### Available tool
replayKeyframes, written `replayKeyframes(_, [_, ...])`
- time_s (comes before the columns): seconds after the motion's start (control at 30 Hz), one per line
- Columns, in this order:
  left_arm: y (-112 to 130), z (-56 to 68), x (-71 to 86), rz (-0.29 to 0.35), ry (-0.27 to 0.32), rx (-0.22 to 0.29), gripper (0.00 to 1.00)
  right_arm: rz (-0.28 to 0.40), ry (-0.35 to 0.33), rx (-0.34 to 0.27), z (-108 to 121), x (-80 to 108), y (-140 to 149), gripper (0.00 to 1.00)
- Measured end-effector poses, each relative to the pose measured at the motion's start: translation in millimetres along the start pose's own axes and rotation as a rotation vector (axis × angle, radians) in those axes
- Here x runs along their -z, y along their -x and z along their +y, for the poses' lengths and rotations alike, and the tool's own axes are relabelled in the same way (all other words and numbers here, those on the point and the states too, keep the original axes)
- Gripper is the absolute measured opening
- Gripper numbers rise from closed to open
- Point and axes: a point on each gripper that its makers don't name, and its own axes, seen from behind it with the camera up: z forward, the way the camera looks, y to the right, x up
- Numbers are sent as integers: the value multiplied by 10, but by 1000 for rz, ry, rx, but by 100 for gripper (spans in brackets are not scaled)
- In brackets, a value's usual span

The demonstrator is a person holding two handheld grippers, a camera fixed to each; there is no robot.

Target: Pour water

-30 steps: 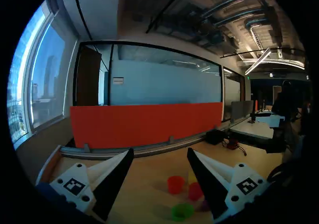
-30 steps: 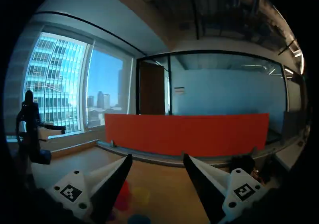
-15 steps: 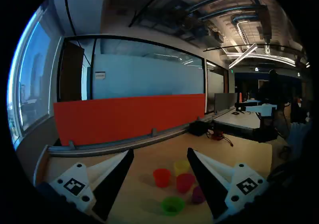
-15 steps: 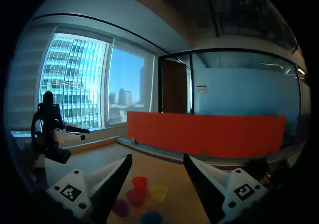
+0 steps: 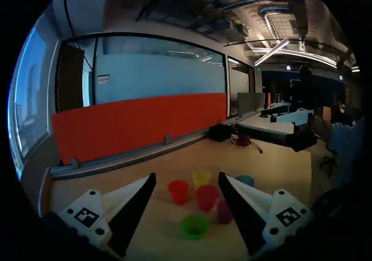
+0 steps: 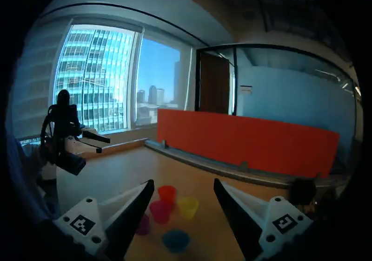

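Left claw (image 5: 186,174): I see its 2 fingers spread wide with nothing between them, hanging above the desk (image 5: 279,163).
Right claw (image 6: 182,181): it is open just as wide and empty, and it looks at the same cluster of cups from another side.
Green cup (image 5: 194,226): nearest in the left gripper view, standing upright between the fingers and a little apart from the others.
Purple cup (image 5: 224,212): just beside the left claw's right finger, close to the magenta one.
Magenta cup (image 5: 207,197): in the middle of the cluster.
Red cup (image 5: 178,191): just left of the magenta cup.
Yellow cup (image 5: 201,178): behind the red and magenta pair.
Blue cup (image 5: 245,180): farthest right in that view, partly hidden by the finger. It is nearest in the right gripper view.
Contents: I cannot tell whether any of the 6 cups holds water.
Orange panel (image 5: 139,121): runs along the far edge of the desk.
Window (image 6: 93,75): beyond the desk, with towers outside.
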Motion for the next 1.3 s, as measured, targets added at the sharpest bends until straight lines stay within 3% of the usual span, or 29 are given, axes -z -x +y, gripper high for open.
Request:
replayKeyframes(0.5, [714,73,-120,-117,33,22,100,-139,-55,-26,-96,-65,816,99])
replayKeyframes(1.3, [1753,120,-208,-295,46,27,100,-348,-84,25,-157,-188,2022,99])
